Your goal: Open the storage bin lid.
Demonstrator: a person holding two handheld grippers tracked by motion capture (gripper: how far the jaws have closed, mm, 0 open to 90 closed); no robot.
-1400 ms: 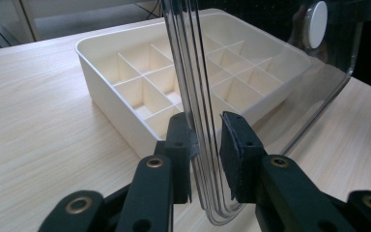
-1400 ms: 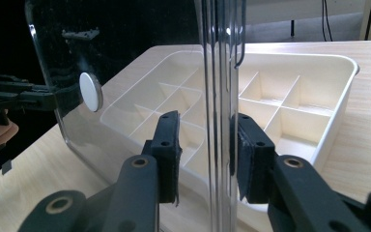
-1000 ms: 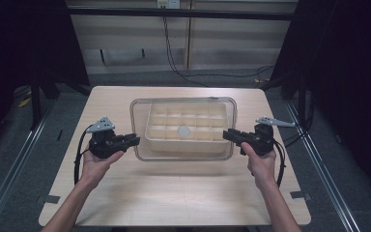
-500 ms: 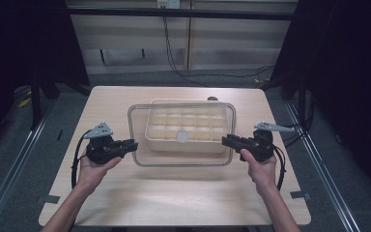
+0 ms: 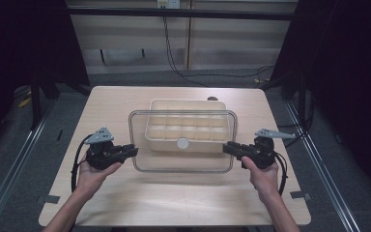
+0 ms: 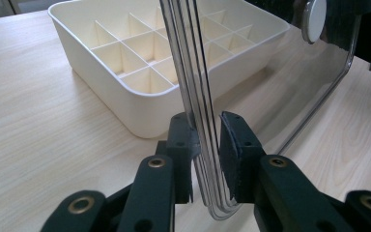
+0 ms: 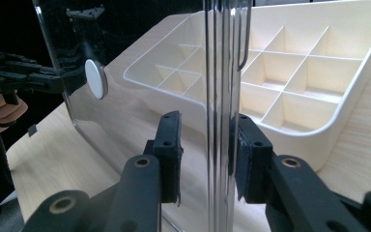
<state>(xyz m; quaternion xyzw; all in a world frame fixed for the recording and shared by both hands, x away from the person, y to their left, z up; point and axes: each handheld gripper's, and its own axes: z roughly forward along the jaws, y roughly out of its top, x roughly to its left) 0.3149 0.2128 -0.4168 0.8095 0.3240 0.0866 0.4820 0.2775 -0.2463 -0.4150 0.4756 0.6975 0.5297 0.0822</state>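
A clear lid (image 5: 183, 163) with a white knob (image 5: 182, 143) stands tilted on edge in front of a cream compartment tray (image 5: 188, 107), overlapping it in the high view. My left gripper (image 5: 134, 150) is shut on the lid's left edge; in the left gripper view both pads (image 6: 230, 145) press the lid (image 6: 270, 87) between the jaws (image 6: 206, 140). My right gripper (image 5: 226, 146) is at the lid's right edge. In the right gripper view (image 7: 207, 140) one pad (image 7: 244, 150) touches the lid (image 7: 135, 125). The other pad stands a clear gap away.
The tray (image 6: 101, 72) has several bare compartments and sits at the table's middle back. The light wooden table (image 5: 174, 203) has bare room in front and at both sides. Dark floor, rails and cables surround it. The left gripper (image 7: 53, 79) shows across the lid in the right gripper view.
Both grippers have drawn the lid toward the person, off the top of the tray, and lowered it in front. The tray has stayed put.
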